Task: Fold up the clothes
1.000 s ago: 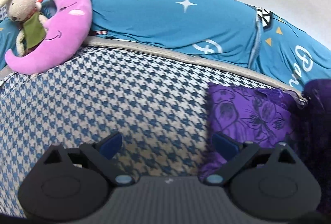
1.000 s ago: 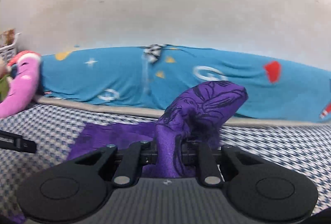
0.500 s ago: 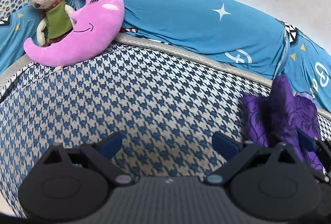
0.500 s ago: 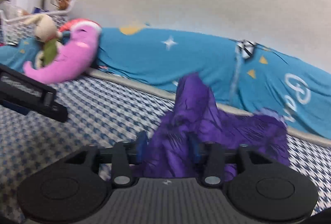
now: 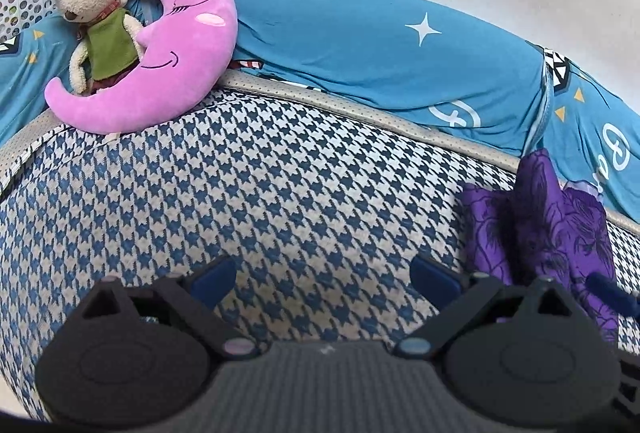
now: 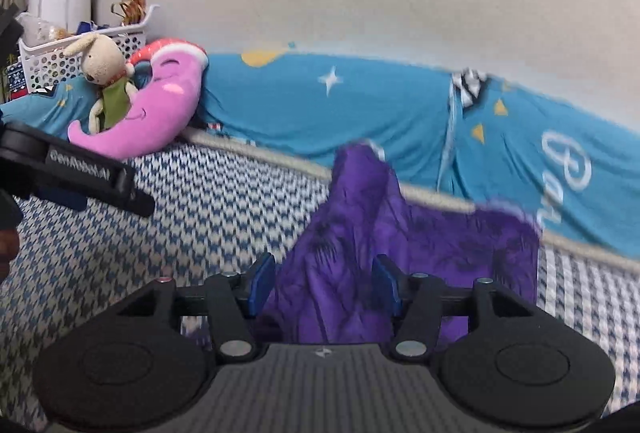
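Note:
A purple printed garment (image 6: 440,245) lies partly folded on the houndstooth bed cover (image 6: 224,209), with one fold standing up in a peak. My right gripper (image 6: 322,285) is partly open around that raised fold, and the cloth still fills the gap between its blue pads (image 6: 262,285). In the left wrist view the garment (image 5: 560,233) sits at the right, beyond my left gripper (image 5: 322,273). That gripper is wide open over the bare cover (image 5: 280,193) and holds nothing. It also shows in the right wrist view as a black finger (image 6: 88,173) at the far left.
A pink moon pillow (image 5: 168,73) and a plush rabbit (image 5: 96,25) rest at the back left, in front of a white perforated basket (image 5: 28,1). Rolled blue bedding (image 5: 380,61) runs along the wall behind the bed cover.
My right gripper carried the garment's fold leftward, and its jaws have widened from tightly shut to partly open. My left gripper stayed open and swung left, away from the garment.

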A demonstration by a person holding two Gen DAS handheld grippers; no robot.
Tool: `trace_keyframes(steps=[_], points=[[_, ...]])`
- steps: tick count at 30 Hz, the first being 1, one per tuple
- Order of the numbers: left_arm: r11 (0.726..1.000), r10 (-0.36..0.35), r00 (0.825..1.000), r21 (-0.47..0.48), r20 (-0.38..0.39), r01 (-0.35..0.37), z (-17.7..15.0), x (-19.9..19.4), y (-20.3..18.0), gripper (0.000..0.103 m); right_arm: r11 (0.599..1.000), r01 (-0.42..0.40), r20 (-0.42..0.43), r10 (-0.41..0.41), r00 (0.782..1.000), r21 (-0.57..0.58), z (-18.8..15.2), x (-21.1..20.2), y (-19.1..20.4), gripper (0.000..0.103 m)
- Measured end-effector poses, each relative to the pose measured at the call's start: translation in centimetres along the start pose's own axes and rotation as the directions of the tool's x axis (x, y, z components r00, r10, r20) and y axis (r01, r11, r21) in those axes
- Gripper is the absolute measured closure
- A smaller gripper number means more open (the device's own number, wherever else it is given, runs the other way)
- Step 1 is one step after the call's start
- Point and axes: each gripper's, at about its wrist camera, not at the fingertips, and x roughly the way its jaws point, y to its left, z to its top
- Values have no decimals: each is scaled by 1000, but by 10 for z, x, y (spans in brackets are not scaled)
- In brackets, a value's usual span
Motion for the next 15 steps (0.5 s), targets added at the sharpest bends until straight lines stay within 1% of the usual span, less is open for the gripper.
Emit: trace_keyframes(steps=[7,8,9,10,12,15], points=[[1000,3,1000,20,8,-3,-3,-2,-6,5,1000,13,-27,-13,1000,-12,-12,5,-1,49],[1000,5,1000,26,10,-6,-3,-2,-8,5,1000,13,-31,-13,999,-12,-13,7,0,55],[1000,6,1000,29,10,-6,-4,-2,-8,5,1000,13,-35,-13,999,-12,-14,9,1,74],[1000,5,1000,30,9,-6,-4,-2,-8,5,1000,21,-40,-22,999,-17,-14,11,3,79],[999,6,1000,32,8,-6,-4,-2,-8,5,998,47,-41,-48,998,-31,-13,14,7,84],[1000,9,1000,23,7,-10,-4,-2,-5,5,997,75,0,-75,997,-10,-4,15,7,86]])
